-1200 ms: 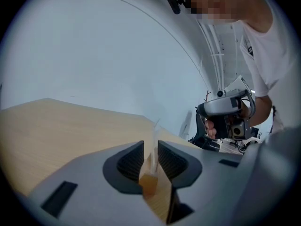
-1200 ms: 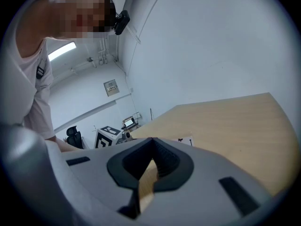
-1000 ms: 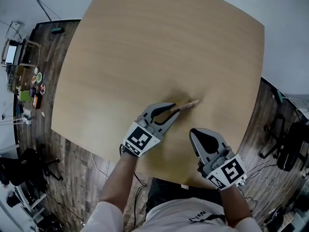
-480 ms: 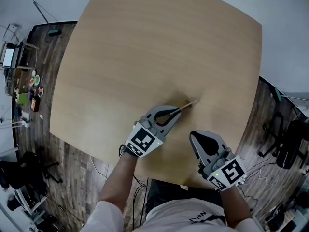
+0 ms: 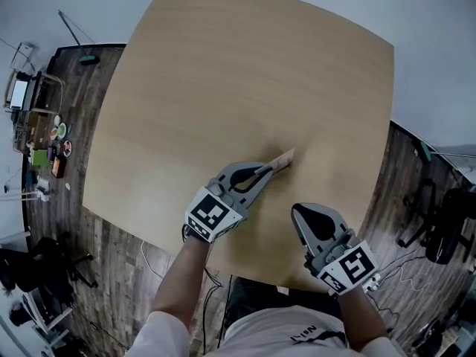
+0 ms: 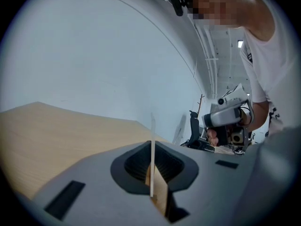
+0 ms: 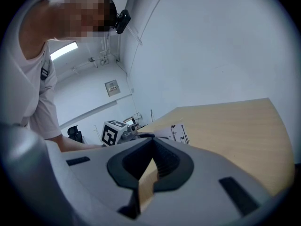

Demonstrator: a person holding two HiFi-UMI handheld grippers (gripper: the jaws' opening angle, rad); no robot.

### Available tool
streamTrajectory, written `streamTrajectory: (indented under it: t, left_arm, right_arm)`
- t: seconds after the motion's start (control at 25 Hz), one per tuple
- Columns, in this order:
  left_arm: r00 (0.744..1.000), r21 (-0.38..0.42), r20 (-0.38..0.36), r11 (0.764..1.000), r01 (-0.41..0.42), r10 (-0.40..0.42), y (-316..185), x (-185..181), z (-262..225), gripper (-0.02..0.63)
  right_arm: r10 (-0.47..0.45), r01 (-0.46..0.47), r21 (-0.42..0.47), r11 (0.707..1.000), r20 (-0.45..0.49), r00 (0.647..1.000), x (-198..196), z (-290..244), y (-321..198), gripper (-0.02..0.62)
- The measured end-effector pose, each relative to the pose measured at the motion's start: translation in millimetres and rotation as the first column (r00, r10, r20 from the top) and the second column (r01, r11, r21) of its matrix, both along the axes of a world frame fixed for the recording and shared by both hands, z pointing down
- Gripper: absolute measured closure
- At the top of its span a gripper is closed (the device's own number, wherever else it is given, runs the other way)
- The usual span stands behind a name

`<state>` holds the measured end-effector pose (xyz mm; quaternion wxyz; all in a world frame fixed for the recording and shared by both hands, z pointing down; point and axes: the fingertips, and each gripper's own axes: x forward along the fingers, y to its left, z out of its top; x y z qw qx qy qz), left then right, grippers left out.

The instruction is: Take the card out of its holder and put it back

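We take this for a lab or office workroom rather than a home. A large, pale wooden table (image 5: 245,73) stands on a dark plank floor (image 5: 111,251) beside plain white walls (image 7: 211,46), with black office chairs (image 5: 446,222) off to the sides. Loose cables (image 5: 146,253) trail over the floor, a cluttered equipment rack (image 5: 33,99) stands at the left, and a strip light (image 7: 63,51) glows overhead.

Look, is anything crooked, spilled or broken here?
Nothing is spilled or broken. The left tongs pinch the card by one end, so it sticks out over the table. I can't make out a holder anywhere. The right tongs are shut and empty.
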<state>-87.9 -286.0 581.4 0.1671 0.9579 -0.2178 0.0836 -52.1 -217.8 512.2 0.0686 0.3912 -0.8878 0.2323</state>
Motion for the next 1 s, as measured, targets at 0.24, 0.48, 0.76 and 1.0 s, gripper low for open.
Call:
streamTrajectory:
  t: [0.24,0.48,0.76,1.0]
  left_arm:
    - [0.999,0.030,0.012,0.999,0.033,-0.033,2.8,5.1,-37.7,0.580]
    - [0.996,0.045,0.003,0.995,0.086,-0.087,17.1,19.5,-87.3,0.580]
    - [0.987,0.068,-0.012,0.984,0.163,-0.163,50.8,28.7,-147.0,0.580]
    - [0.974,0.063,-0.064,0.973,0.222,-0.218,84.7,41.3,-199.0,0.581]
  right_arm:
    - [0.014,-0.014,0.031,0.999,0.010,1.000,15.9,-24.0,0.3,0.583]
    - [0.015,-0.017,0.058,0.998,0.033,0.999,39.6,-58.7,5.6,0.583]
    - [-0.006,0.004,0.086,0.996,0.018,1.000,56.9,-100.3,23.7,0.583]
    - [-0.061,0.061,0.153,0.986,-0.006,0.998,71.0,-145.8,46.5,0.583]
